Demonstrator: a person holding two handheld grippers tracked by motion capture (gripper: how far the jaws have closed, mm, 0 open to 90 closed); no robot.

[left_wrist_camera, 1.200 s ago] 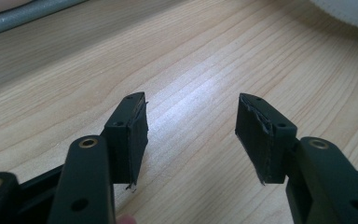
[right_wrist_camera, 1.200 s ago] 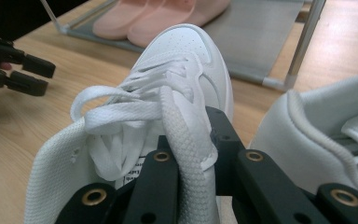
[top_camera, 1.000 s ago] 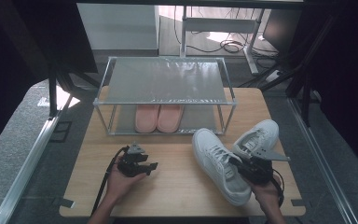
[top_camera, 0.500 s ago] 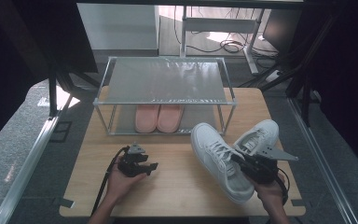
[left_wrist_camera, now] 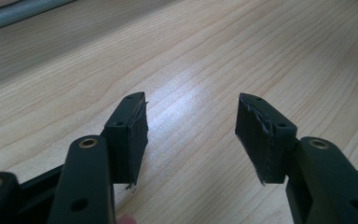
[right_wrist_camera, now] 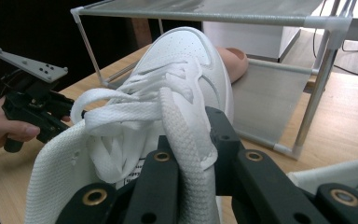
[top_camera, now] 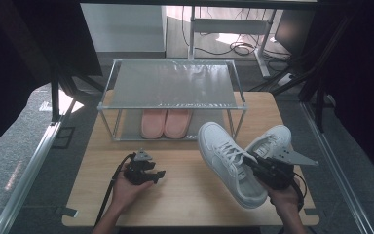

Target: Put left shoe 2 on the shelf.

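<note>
My right gripper (top_camera: 251, 164) is shut on the side wall of a white lace-up sneaker (top_camera: 222, 152), near its opening, and holds it tilted above the table with the toe towards the rack. In the right gripper view the jaws (right_wrist_camera: 189, 142) pinch the padded edge of the sneaker (right_wrist_camera: 186, 65) next to the laces. The second white sneaker (top_camera: 274, 141) lies on the table just right of the lifted one. My left gripper (top_camera: 145, 171) rests low at the table's front left, open, with bare wood between its fingers (left_wrist_camera: 133, 135).
A low metal-framed rack (top_camera: 173, 85) with a grey mesh top stands at the back of the wooden table (top_camera: 185, 195). A pair of pink shoes (top_camera: 165, 123) sits on its lower level. Cables lie on the floor behind.
My right gripper has risen with the white sneaker, and the toe now sits higher and closer to the rack. The left gripper has not moved.
</note>
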